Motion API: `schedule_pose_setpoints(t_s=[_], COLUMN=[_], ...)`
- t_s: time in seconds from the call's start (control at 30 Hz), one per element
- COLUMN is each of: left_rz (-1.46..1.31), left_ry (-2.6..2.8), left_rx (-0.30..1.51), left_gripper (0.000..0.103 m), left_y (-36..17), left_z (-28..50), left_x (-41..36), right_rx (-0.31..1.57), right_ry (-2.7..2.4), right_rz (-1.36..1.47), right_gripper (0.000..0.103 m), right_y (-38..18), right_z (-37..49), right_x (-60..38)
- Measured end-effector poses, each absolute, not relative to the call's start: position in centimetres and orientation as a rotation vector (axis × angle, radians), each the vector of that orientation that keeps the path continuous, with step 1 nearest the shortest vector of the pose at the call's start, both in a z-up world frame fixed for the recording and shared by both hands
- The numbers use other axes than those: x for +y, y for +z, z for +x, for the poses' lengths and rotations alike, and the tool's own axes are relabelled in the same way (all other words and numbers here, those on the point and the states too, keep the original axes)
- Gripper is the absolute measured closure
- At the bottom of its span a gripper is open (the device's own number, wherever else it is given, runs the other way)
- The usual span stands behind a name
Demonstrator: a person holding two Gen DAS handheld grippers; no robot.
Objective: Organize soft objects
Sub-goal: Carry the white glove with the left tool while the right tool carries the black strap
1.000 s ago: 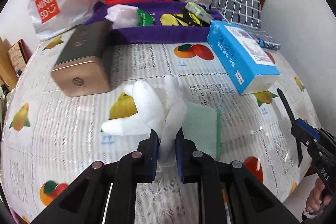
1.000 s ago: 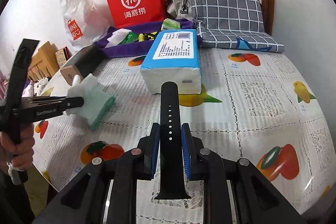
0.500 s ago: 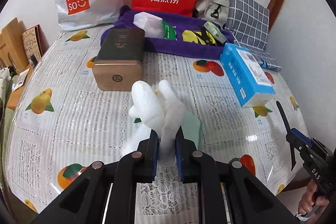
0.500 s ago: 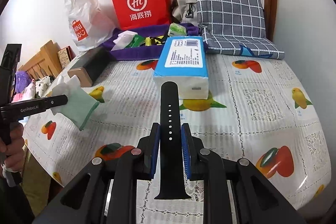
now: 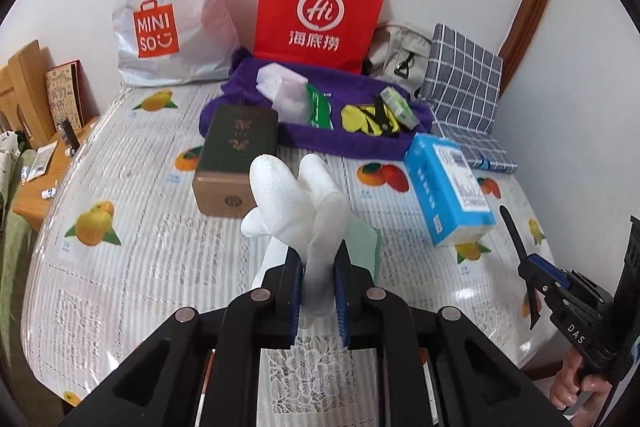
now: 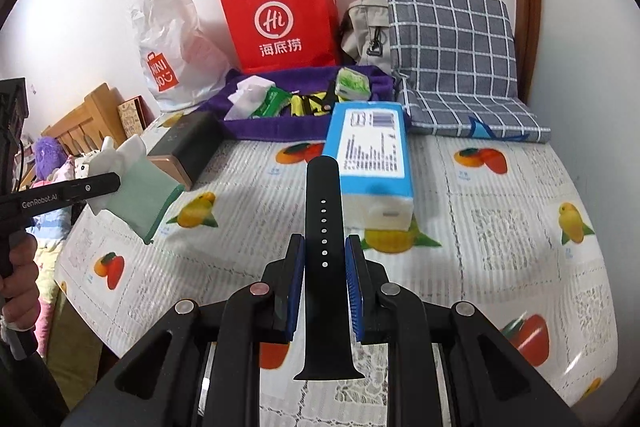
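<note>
Left wrist view: my left claw (image 5: pixel 318 281) is pinching a white glove (image 5: pixel 298 199) at the cuff, jaws nearly together, with a pale green cloth (image 5: pixel 362 247) caught in beside it. The glove's fingers are fanning upward at frame centre, its long axis running away from me. Straight beyond, in the upper middle of the frame, the purple tray (image 5: pixel 352 143) is lying crosswise on the bench (image 5: pixel 132 247), with the dark box (image 5: pixel 236 163) standing between glove and tray, a little left. I judge that the carry has to pass right of that box. My right claw (image 5: pixel 520 259) is showing at the right edge, further from the tray.

Right wrist view: my right claw (image 6: pixel 324 263) is clamping a black strap (image 6: pixel 322 259) across its width, jaws narrowly parted around it. The strap is running lengthwise up the frame, tip toward the blue tissue pack (image 6: pixel 370 163), which is sitting directly between me and the tray (image 6: pixel 304 125) in the upper middle. At the left edge, my left claw (image 6: pixel 114 183) is holding glove (image 6: pixel 122 153) and cloth (image 6: pixel 144 201) off the bench, with an open line to the tray's left end.
</note>
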State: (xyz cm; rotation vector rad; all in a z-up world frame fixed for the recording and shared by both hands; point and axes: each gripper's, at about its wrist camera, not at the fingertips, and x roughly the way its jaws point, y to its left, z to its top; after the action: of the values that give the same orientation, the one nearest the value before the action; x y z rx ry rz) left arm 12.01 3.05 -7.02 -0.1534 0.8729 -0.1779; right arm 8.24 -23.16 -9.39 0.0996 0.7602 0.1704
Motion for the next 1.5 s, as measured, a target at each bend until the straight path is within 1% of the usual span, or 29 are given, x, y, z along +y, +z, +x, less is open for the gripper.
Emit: schedule_pose_setpoints(t_s=[0.43,0.7,1.03,1.5], left_rz=[-0.162,-0.167,-0.159,-0.175], left_ry=[-0.153,-0.147,-0.140,-0.117], left_rx=[0.821,0.807,0.813,0.844], left_gripper=[0.089,0.089,0.089,0.089], left_y=[-3.4,-2.2,-1.9,-3.0], left_z=[14.5,17.4,21.8,29.2], left_x=[3.3,3.6,3.0,3.6], right_rx=[0.724,0.701,0.681,0.697], right_ry=[0.193,0.205,0.256,0.306], right_rz=[0.076,0.062,0.081,0.083], right_gripper=[0.083,0.083,0.083,0.083], right_y=[-5.6,-3.7,-2.2,-2.9], right_z=[12.4,15.6,20.4,28.7], right_x=[-22.6,-22.5,-22.1,-20.2])
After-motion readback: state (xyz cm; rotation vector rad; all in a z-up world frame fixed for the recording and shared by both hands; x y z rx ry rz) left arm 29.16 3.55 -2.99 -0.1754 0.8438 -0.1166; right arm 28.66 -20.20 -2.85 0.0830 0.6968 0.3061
